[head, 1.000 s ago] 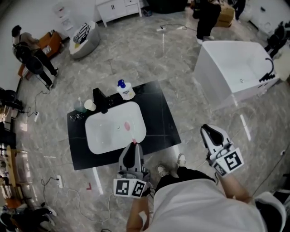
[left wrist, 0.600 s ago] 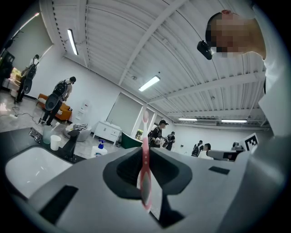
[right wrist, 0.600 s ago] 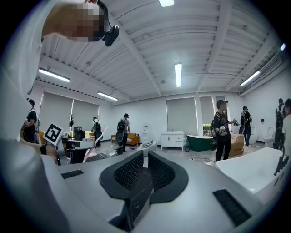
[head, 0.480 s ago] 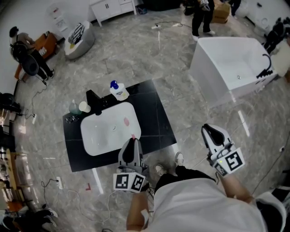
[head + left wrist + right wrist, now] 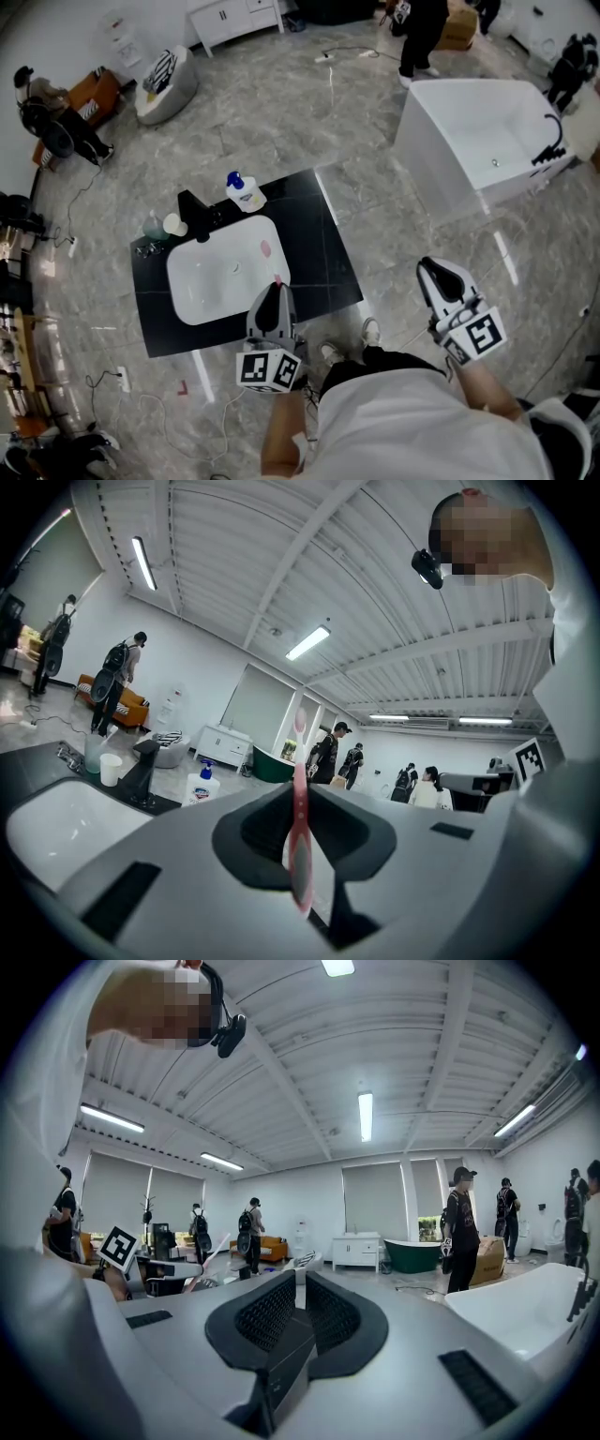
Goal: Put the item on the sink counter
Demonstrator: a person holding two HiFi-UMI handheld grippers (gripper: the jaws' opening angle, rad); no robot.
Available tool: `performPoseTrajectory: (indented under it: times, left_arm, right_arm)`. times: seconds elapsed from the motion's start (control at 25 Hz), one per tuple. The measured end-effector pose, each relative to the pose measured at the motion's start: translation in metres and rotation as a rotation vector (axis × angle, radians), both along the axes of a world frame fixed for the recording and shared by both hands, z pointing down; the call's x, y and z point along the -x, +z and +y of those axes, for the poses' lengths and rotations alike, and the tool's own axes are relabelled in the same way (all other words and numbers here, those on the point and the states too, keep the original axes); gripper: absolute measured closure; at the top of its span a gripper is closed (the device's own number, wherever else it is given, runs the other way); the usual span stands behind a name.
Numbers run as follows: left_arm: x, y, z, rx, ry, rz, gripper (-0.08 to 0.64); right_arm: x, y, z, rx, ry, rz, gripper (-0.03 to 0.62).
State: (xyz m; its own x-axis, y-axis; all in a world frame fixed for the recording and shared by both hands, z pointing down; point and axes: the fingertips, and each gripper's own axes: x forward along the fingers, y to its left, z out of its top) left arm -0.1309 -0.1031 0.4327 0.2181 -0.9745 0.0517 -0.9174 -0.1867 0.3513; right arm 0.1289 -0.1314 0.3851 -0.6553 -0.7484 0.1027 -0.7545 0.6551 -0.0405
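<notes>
Left gripper (image 5: 274, 294) is clamped narrow on a pink toothbrush (image 5: 299, 855). From its own view I read the handle pinched between the two jaws and the head sticking out beyond them. Right gripper (image 5: 301, 1303) has its jaws pressed together with nothing between them. It hangs well off to the right of the counter, over the floor.

From the head view I note the toothbrush tip showing against the near right corner of the white basin (image 5: 220, 277). That basin is set into the black sink counter (image 5: 328, 248). The held toothbrush is off the counter surface.

Items observed on the counter:
- A black faucet (image 5: 194, 210) stands behind the basin.
- A pale cup (image 5: 173, 223) is just beside the faucet on its left, next to a greenish item I cannot identify.
- A white pump bottle with a blue top (image 5: 244, 190) stands at the far edge, right of the faucet.
- A small pink object (image 5: 265, 248) lies inside the basin near its right wall.

Black counter surface shows to the right of the basin.

A white bathtub (image 5: 478, 141) stands well apart to the right, and people stand further off in the room.
</notes>
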Motion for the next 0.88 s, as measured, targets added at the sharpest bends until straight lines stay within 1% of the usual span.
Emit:
performPoseTrajectory:
  times: [0.4,0.64,0.72,0.88]
  left_arm:
    - [0.003,0.022,-0.017,0.035,0.002,-0.022,0.514]
    - [0.006,0.043,-0.026,0.08,0.002,-0.038,0.514]
    - [0.008,0.051,-0.029,0.094,0.0,-0.054,0.514]
    - [0.009,0.069,-0.032,0.124,-0.003,-0.117,0.514]
  right_arm:
    - [-0.006,0.003,-0.002,0.005,0.008,0.002,0.535]
    - [-0.01,0.006,-0.001,0.014,0.023,0.011,0.535]
    - [-0.011,0.007,-0.001,0.017,0.028,0.016,0.535]
    - [-0.011,0.008,0.001,0.021,0.032,0.022,0.535]
